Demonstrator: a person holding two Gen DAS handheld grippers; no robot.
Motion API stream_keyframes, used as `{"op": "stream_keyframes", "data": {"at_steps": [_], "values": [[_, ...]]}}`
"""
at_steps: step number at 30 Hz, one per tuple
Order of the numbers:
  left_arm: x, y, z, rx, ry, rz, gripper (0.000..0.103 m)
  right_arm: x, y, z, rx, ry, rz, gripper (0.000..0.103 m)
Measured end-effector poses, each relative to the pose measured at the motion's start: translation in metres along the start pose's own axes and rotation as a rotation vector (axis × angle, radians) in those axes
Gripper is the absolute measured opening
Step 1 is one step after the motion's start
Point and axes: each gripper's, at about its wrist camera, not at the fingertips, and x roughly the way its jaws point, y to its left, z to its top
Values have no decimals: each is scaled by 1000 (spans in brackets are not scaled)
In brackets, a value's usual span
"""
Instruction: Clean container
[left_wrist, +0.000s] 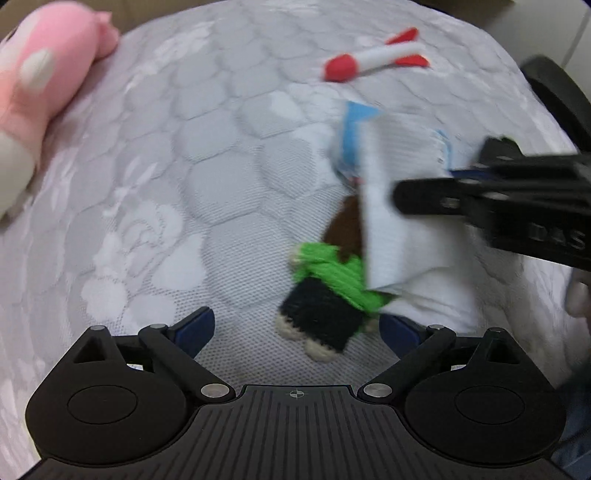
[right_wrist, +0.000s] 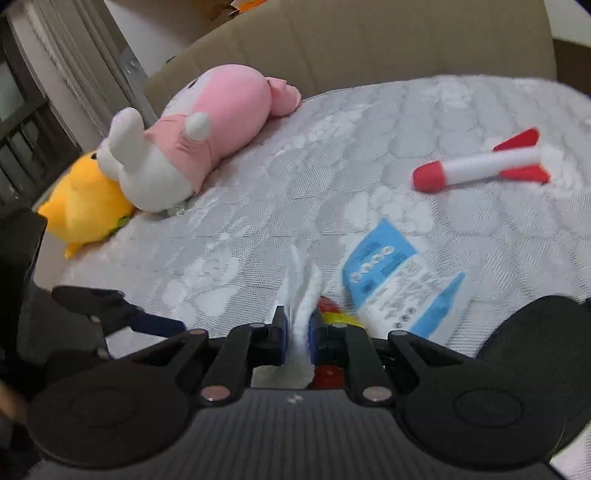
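On the quilted mattress (right_wrist: 332, 155), with its raised hexagons and woven flowers, my right gripper (right_wrist: 298, 326) is clamped on a white wipe (right_wrist: 303, 291), the soft sheet bunched into a ridge between the blue pads and hanging loose below them in the left wrist view. I judge I hold it by one pinched edge so the rest stays free to rub with. My left gripper (left_wrist: 295, 328) stands wide apart with nothing between its fingers, hovering just over a small knitted doll (left_wrist: 325, 295) (green yarn top, dark trousers, brown hair), which lies flat on the fabric.

The blue and white wipe packet (right_wrist: 395, 295) lies crinkled and glossy just beside the wipe, presumably where the sheet came from. As for the container I am meant to clean, I cannot pick it out for certain: only a red and yellow thing (right_wrist: 332, 317) shows, mostly hidden under my right fingers.

Further off rest a foam rocket (right_wrist: 480, 166), smooth white tube with red nose and fins, a pink and white plush (right_wrist: 221, 110) and a yellow plush (right_wrist: 85, 206), both fuzzy and rounded, pushed near the beige headboard (right_wrist: 369, 40).
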Motion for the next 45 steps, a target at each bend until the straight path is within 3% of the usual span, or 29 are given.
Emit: {"op": "stream_keyframes", "data": {"at_steps": [3,4,7,10,13,15,19,25,29,32,36,39,43,45], "values": [[3,1,0,31,2,45,99,-3,-8,1,-14,-18,-127,14],[5,0,0,46,6,63,99,-6,-12,1,11,-29,-124,14],[7,2,2,81,2,82,101,-19,-23,3,134,-71,41,14],[4,8,1,76,-13,163,102,-22,-17,4,175,-69,229,14],[9,13,-1,58,0,297,102,-7,-2,-4,105,4,219,14],[9,17,-1,26,0,312,102,4,6,-11,60,75,202,14],[6,16,1,-16,-11,202,102,14,16,-25,24,187,164,14],[7,5,-3,45,-19,167,102,19,-5,-41,133,288,28,14],[-1,3,-6,44,-66,111,102,8,-10,-36,127,249,-38,14],[-8,-2,-6,45,-118,-3,103,-16,-6,-15,45,160,-58,16],[14,-19,5,69,-70,-81,103,-35,-13,11,-10,35,-41,16],[40,-31,12,89,-35,-68,103,-27,-33,15,65,9,-74,15],[55,-41,12,74,-56,-152,103,-16,-62,8,235,49,-32,15],[55,-47,12,99,-80,-133,91,-14,-70,8,264,42,-32,15]]}}
